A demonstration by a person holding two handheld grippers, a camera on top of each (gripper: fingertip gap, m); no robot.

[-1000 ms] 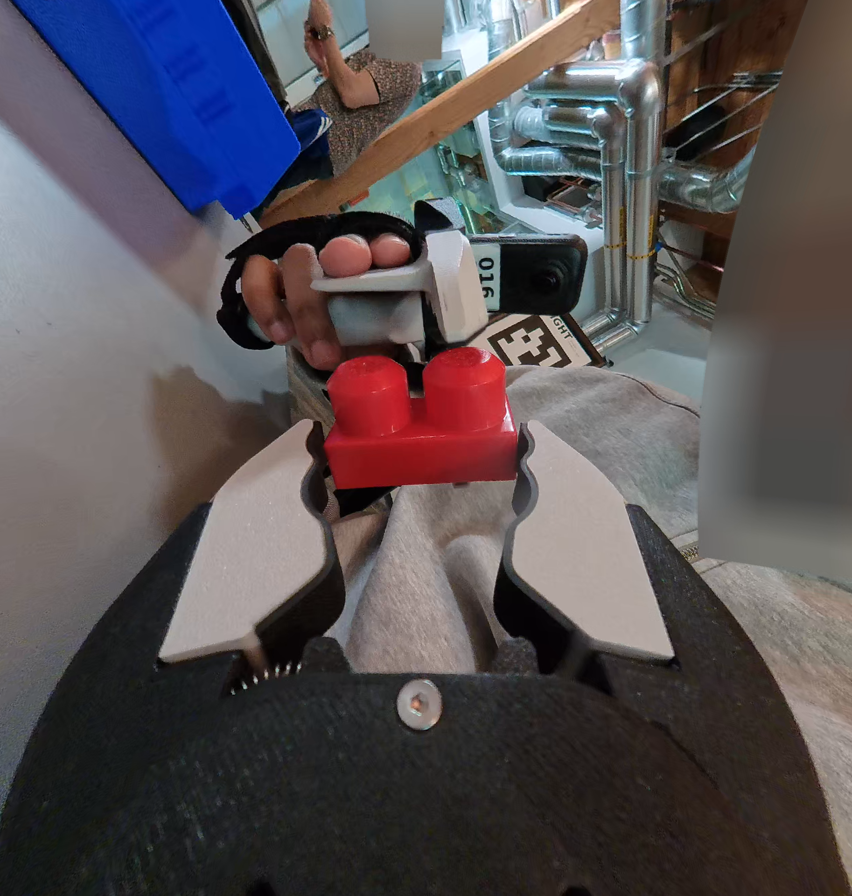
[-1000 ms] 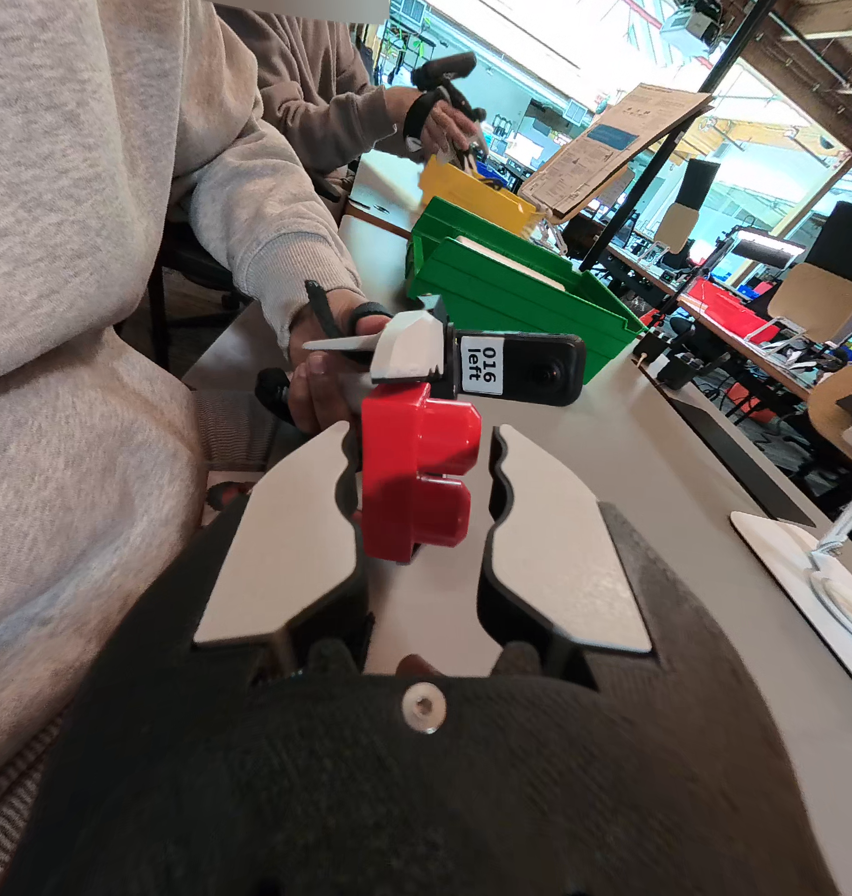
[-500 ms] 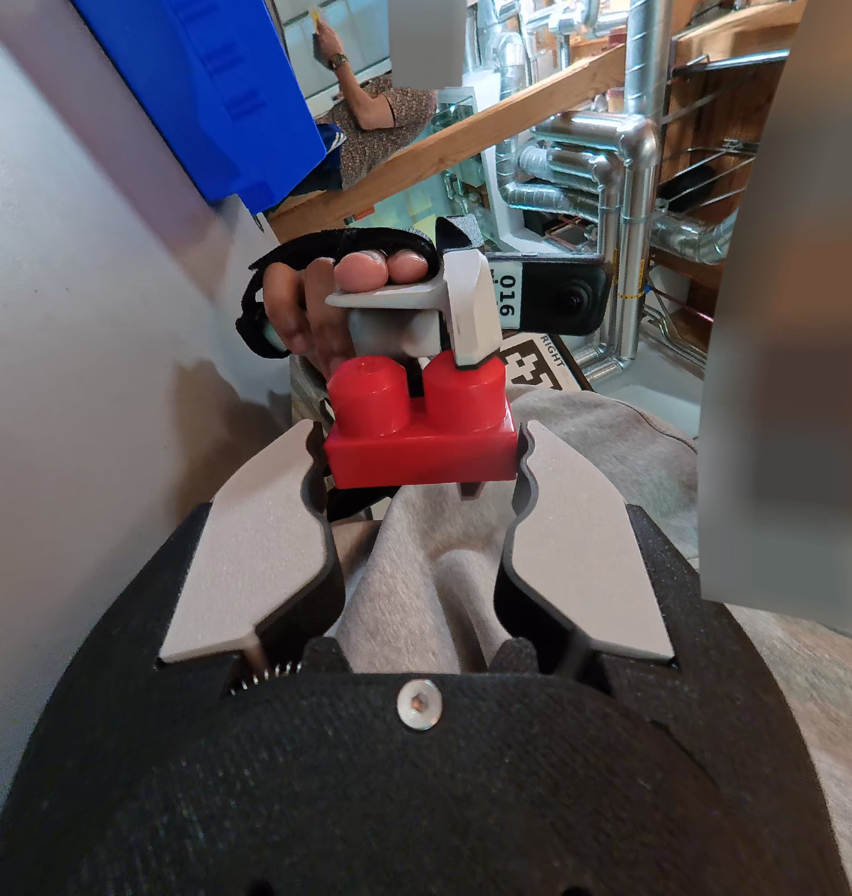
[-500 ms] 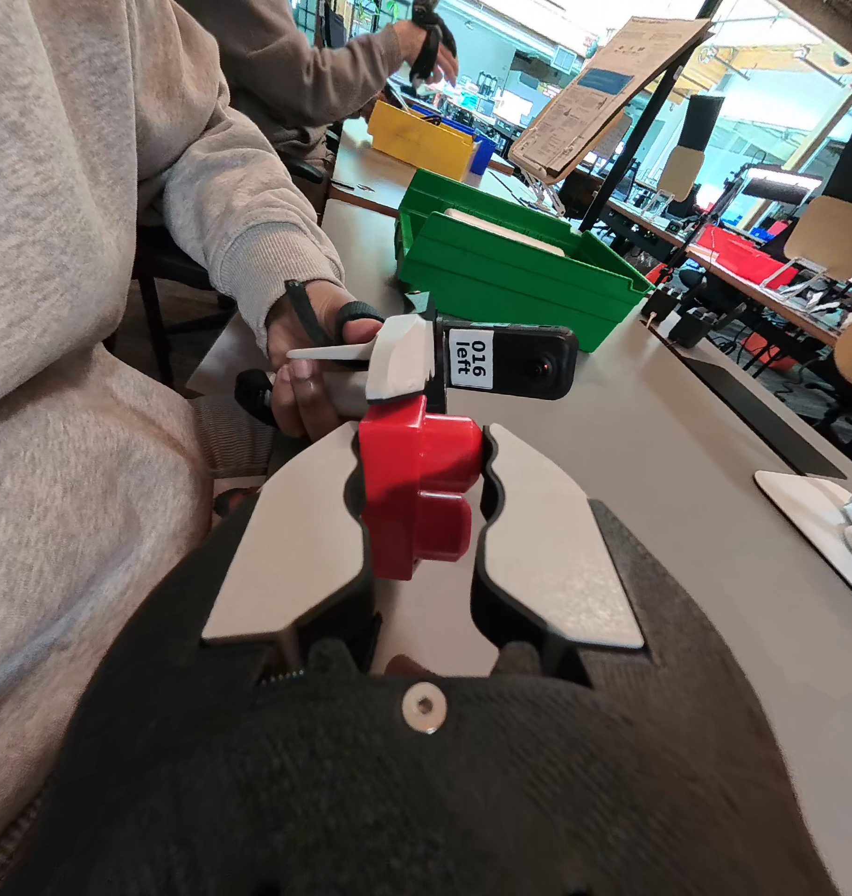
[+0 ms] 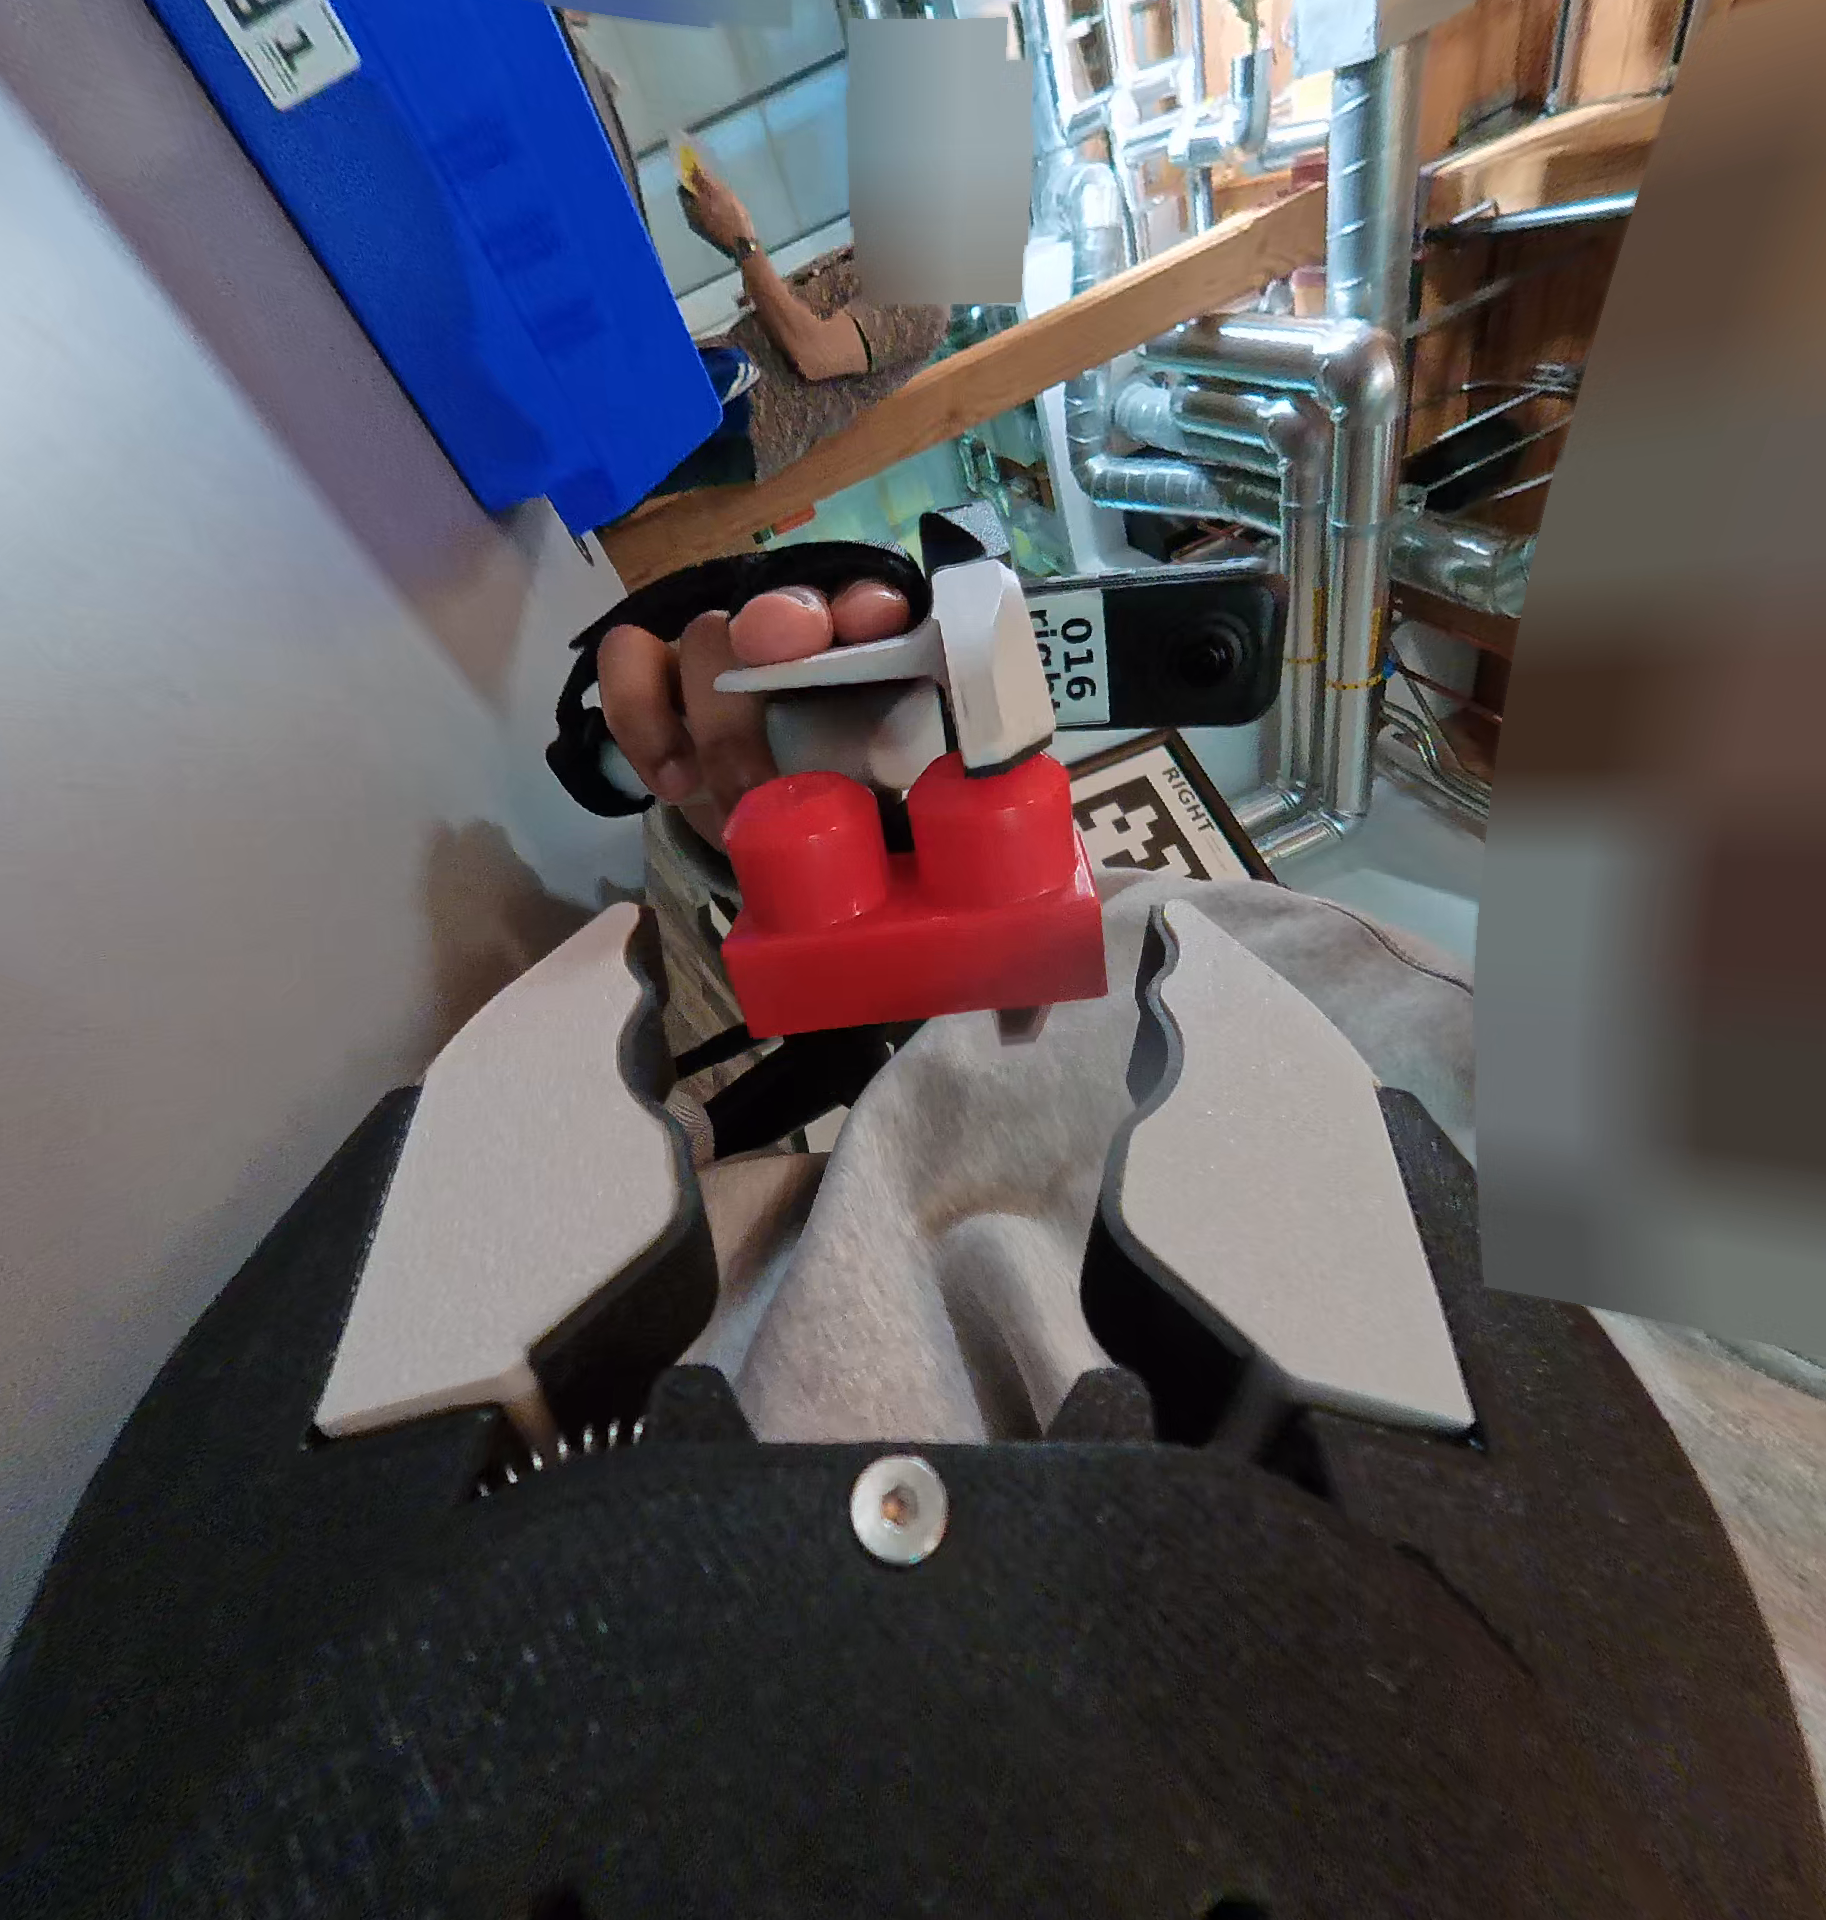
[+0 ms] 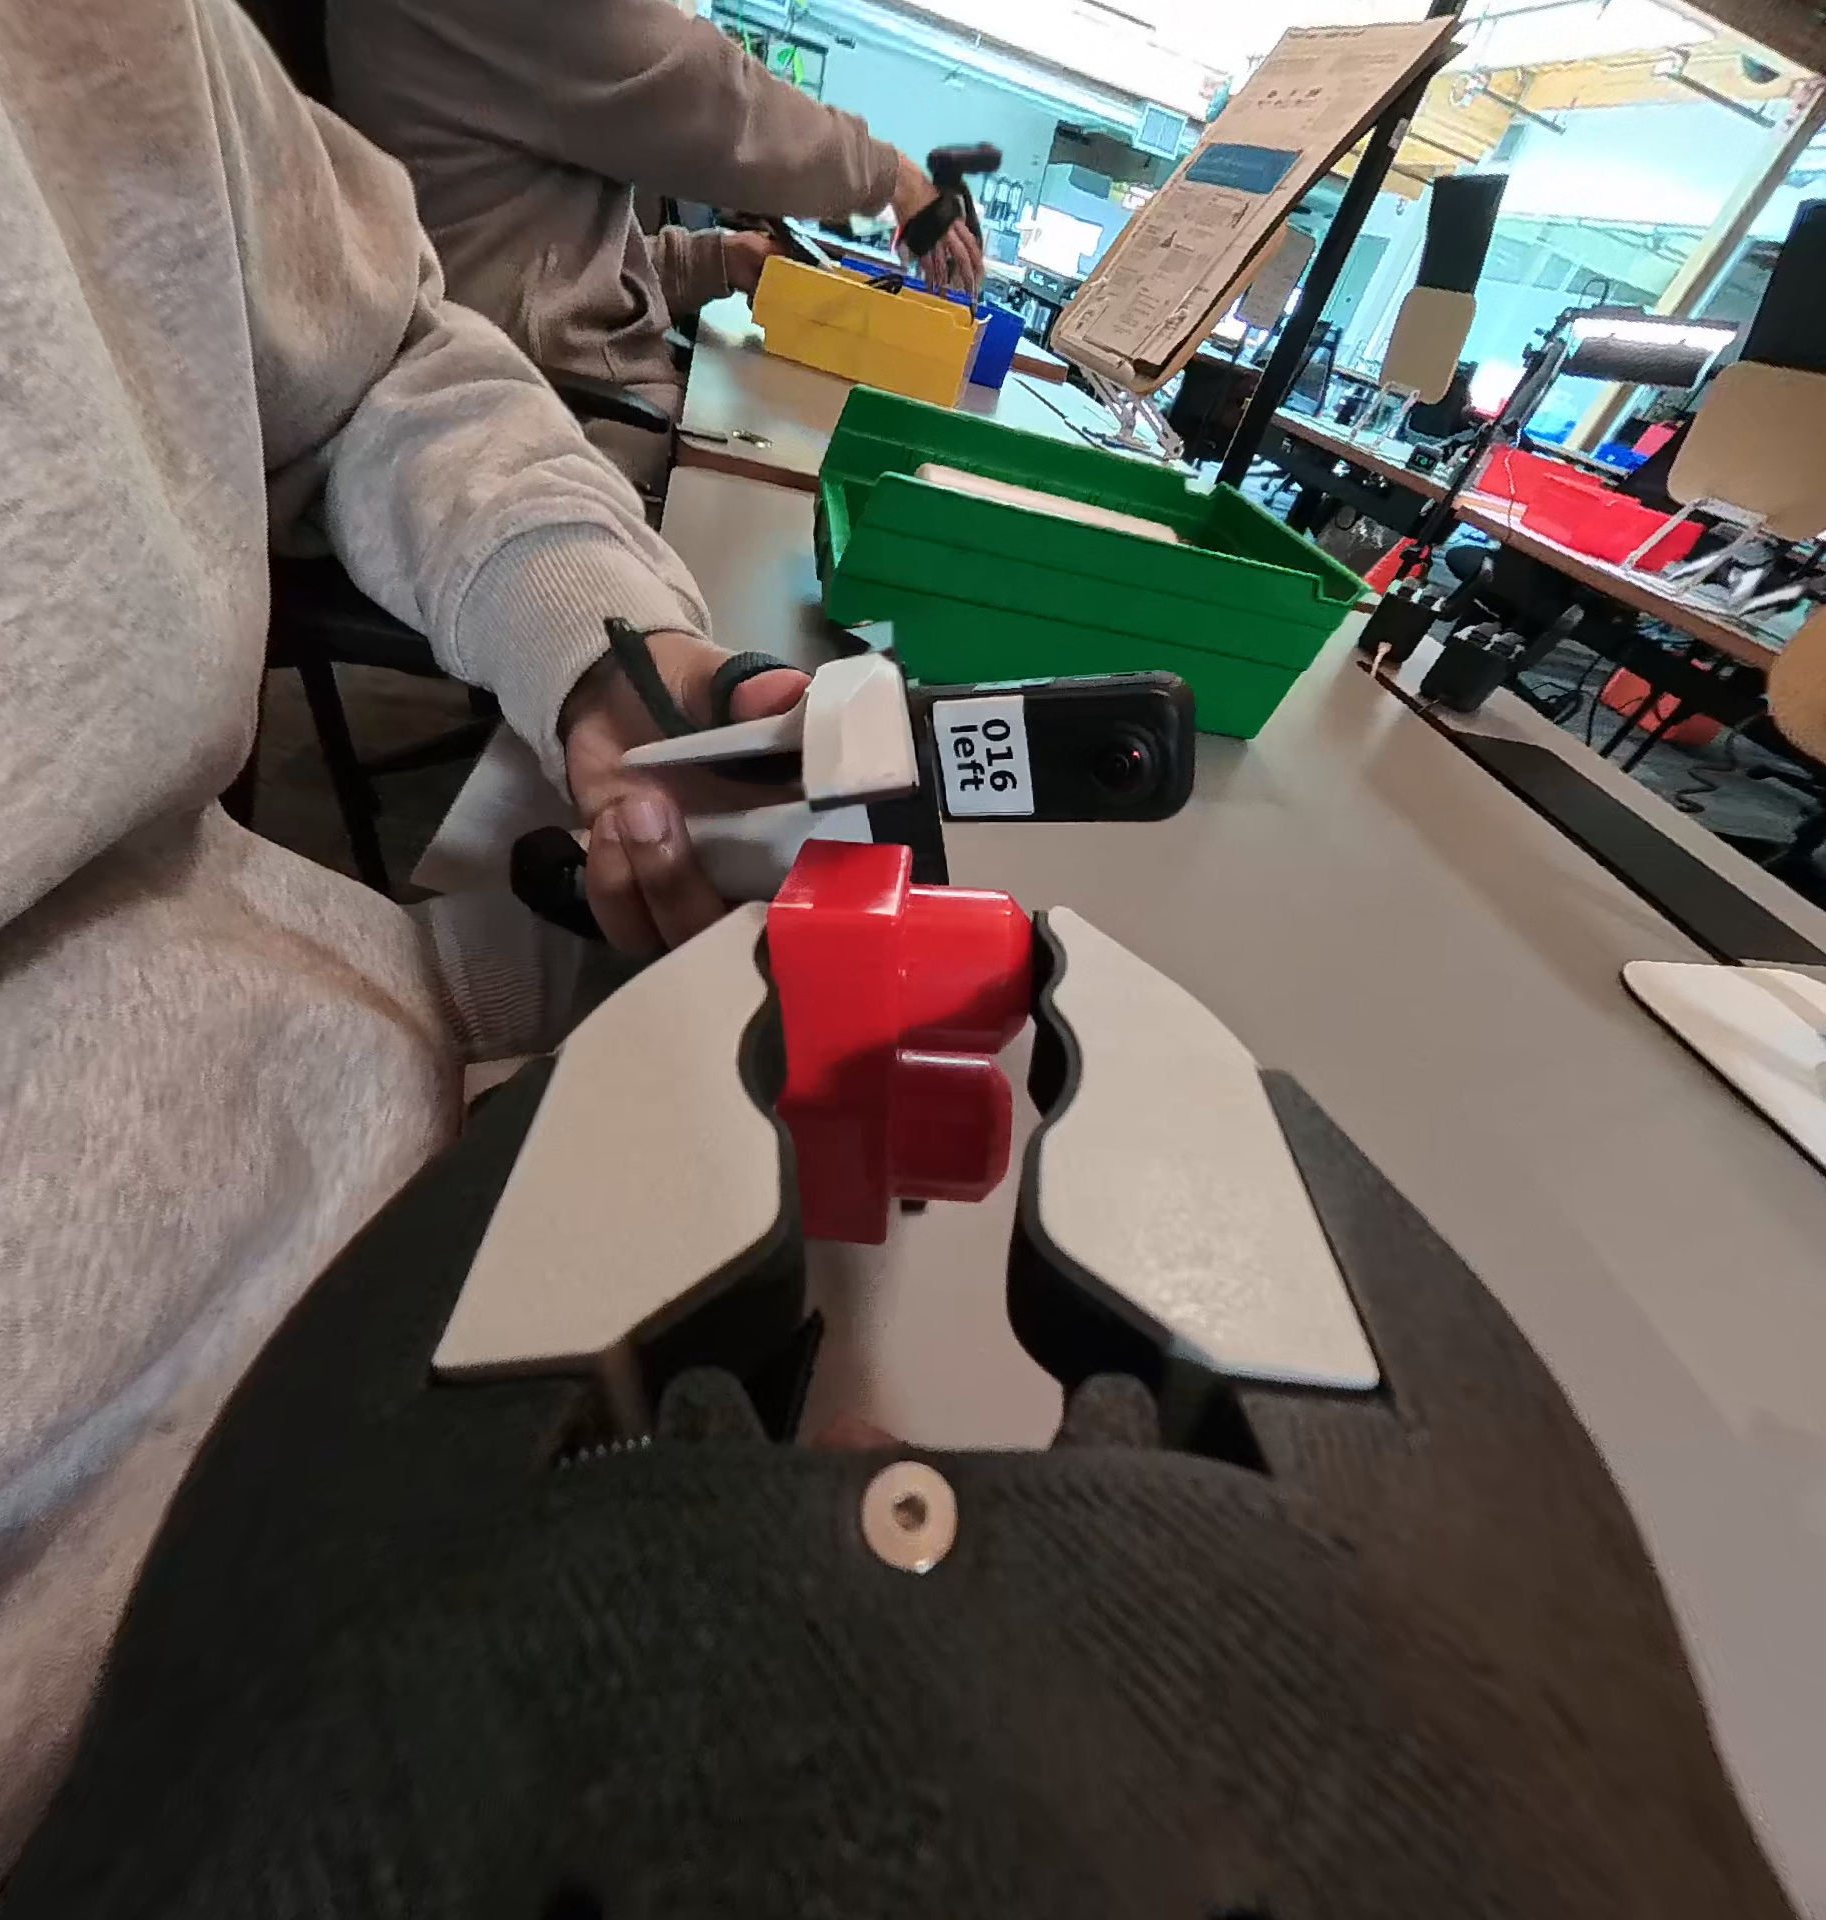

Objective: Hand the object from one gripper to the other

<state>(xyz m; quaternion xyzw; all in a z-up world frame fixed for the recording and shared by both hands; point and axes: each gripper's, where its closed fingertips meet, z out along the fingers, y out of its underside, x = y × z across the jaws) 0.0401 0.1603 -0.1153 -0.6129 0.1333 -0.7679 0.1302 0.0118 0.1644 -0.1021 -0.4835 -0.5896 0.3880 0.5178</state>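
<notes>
A red two-stud brick sits between the fingers of my right gripper, which is shut on it, one finger on the base and one on the studs. In the left wrist view the same brick hangs in the air, pinched by the right gripper's fingers from above and below. My left gripper is open, with a small gap between each finger and the brick's ends. The left gripper shows just behind the brick in the right wrist view.
A green bin stands on the grey table, with a yellow bin farther back. A white board lies at the right. A blue bin is at upper left. The holder's grey sweatshirt fills the left side. My left and right fingertips are right by each other.
My right gripper closed on the red brick. My left gripper, which held the brick by its ends, opened and now stands slightly apart from it.
</notes>
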